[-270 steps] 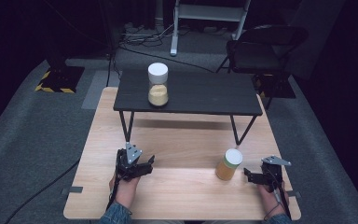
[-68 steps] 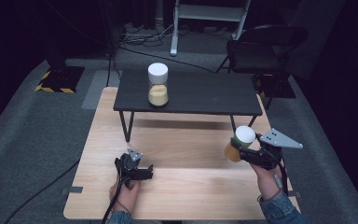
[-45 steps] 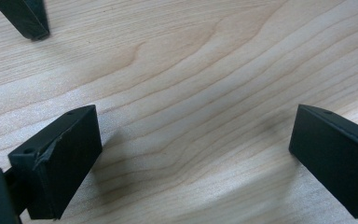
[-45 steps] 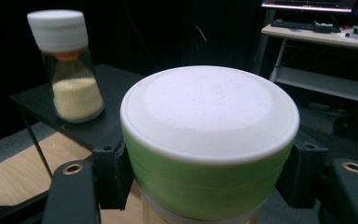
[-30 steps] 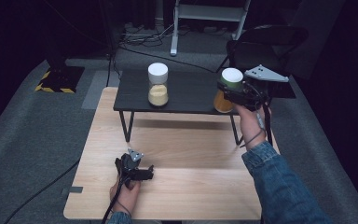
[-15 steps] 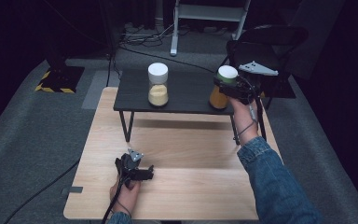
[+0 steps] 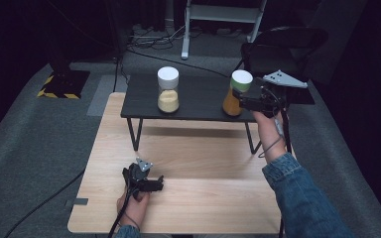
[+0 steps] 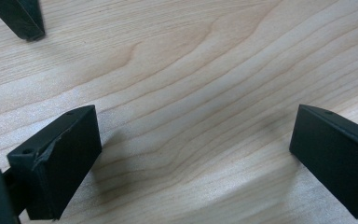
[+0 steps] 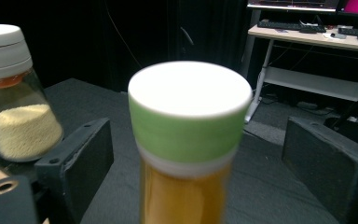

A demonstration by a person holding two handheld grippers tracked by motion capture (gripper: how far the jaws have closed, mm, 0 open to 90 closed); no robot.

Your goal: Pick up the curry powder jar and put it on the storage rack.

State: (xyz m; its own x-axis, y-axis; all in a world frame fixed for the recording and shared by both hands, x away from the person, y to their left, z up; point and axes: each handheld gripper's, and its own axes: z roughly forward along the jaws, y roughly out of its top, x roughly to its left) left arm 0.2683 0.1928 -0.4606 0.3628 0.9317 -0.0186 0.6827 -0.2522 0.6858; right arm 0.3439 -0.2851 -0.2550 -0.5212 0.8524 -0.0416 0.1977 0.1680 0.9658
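A: While the right gripper [image 7: 239, 99] hung at the right end of the black side table [image 7: 198, 101], where did the orange-filled jar [image 7: 236, 94] stand?

B: It stood upright on that table's top, near its right edge. Its lid was green-banded with a white top, and in the right gripper view the jar [image 9: 189, 154] rose between the two black jaws.

A: Were the jaws squeezing it?

B: No. They had just been opening, and a gap showed on each side of the jar, so neither pad pressed on it. The jar stood on its own between spread jaws.

A: And the other container?

B: A clear jar with a white lid [image 7: 168, 90], partly filled with pale yellow grains, stood upright farther left on the same table, well apart from the orange one.

A: What about the left gripper [image 7: 151, 184]?

B: It rested low on the light wooden table [image 7: 203, 168], held in the person's left hand. In the left gripper view its jaws were spread wide over bare wood grain [image 8: 191, 93], with nothing between them.
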